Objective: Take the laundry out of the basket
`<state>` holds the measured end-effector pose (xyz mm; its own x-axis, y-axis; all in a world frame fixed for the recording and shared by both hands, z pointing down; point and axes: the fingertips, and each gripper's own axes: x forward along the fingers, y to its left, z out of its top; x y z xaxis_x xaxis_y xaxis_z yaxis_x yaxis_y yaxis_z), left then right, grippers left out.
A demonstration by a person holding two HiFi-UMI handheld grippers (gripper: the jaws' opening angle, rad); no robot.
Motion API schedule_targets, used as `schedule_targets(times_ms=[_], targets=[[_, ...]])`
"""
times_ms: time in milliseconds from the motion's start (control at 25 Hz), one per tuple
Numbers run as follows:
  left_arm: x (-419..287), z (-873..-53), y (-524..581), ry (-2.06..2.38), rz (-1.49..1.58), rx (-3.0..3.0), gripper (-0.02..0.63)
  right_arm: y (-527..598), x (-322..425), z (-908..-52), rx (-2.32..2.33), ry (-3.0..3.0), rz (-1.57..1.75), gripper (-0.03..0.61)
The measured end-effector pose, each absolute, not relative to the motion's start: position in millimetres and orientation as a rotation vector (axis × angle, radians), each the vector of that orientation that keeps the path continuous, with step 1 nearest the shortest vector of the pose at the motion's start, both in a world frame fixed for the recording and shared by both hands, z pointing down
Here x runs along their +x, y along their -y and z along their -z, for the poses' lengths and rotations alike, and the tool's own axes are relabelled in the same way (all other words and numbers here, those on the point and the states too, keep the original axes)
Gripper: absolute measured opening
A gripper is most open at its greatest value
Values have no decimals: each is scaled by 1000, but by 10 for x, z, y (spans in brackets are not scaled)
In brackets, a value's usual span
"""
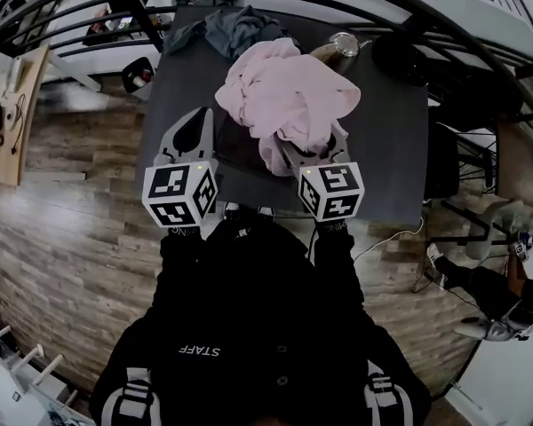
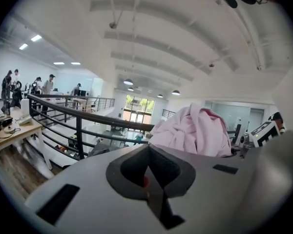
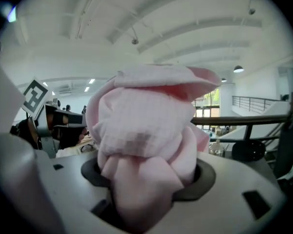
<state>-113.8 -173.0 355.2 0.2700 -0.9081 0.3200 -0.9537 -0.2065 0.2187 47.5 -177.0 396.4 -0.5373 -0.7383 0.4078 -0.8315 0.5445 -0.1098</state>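
Across the dark table (image 1: pixel 391 149), the head view shows two pieces of laundry and no basket that can be identified with certainty. A darker shape sits under the raised cloth, but it is too obscured to name.

1. Pink garment (image 1: pixel 289 96): the largest item. It is bunched and held up above the table centre, with its lower folds running into the right gripper.
2. Grey garment (image 1: pixel 235 27): lies crumpled at the table's far edge, apart from the pink garment and touched by neither gripper.
3. Right gripper (image 1: pixel 313 153): its jaws are clamped on a thick wad of the pink garment. In the right gripper view, the cloth fills the gap between them.
4. Left gripper (image 1: pixel 195 122): its jaws are pressed together with nothing between them. It is positioned beside the pink garment, not in contact with it.
5. Metal vessel (image 1: pixel 342 44): stands near the far right of the table, behind the pink garment.

Progress assessment: one item is probably out of the basket and one is being removed. The pink garment is not yet set down. Whether more laundry remains cannot be determined.
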Motion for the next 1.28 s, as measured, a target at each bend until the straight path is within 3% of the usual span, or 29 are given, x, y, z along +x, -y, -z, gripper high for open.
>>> schedule_targets(times_ms=[440, 1280], targets=[[-510, -2755, 1748, 1683, -39, 2387, 0, 1672, 1099, -2820, 1653, 2556, -280, 336], [-415, -2570, 1758, 1656, 56, 2541, 0, 1633, 1075, -2533, 1831, 2587, -139, 339]])
